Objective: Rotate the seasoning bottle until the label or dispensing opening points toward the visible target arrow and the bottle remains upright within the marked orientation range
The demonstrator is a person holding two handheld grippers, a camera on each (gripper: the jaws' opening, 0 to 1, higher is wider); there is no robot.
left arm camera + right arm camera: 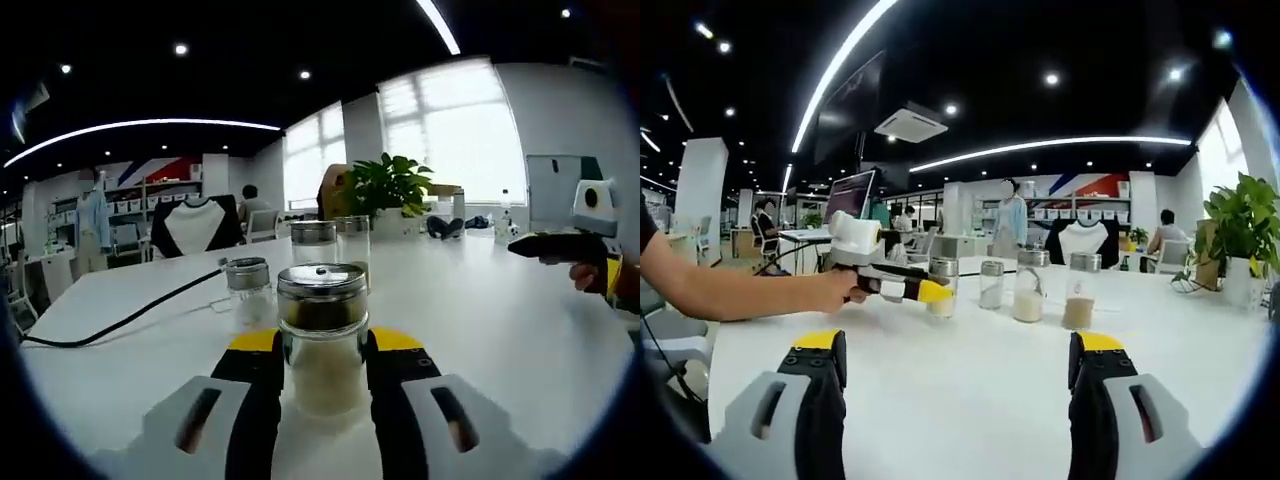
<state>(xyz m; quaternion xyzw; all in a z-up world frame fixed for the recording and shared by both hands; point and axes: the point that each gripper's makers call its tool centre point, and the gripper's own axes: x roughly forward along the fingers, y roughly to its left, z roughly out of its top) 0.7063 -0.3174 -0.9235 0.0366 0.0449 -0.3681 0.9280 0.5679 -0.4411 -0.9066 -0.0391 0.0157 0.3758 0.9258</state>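
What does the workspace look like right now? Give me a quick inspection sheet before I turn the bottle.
Surface: white table, mostly bare.
Job's things: seasoning bottle upright between the jaws of the left hand-held gripper; no target arrow seen.
Clutter: three more shakers stand behind it.
Grippers: left hand-held gripper shut on the seasoning bottle; right hand-held gripper open, jaws wide apart, holding nothing.
Cables: black cable runs across the table's far left side.
Surroundings: open office, potted plant, windows, shelves, a seated person in the background.
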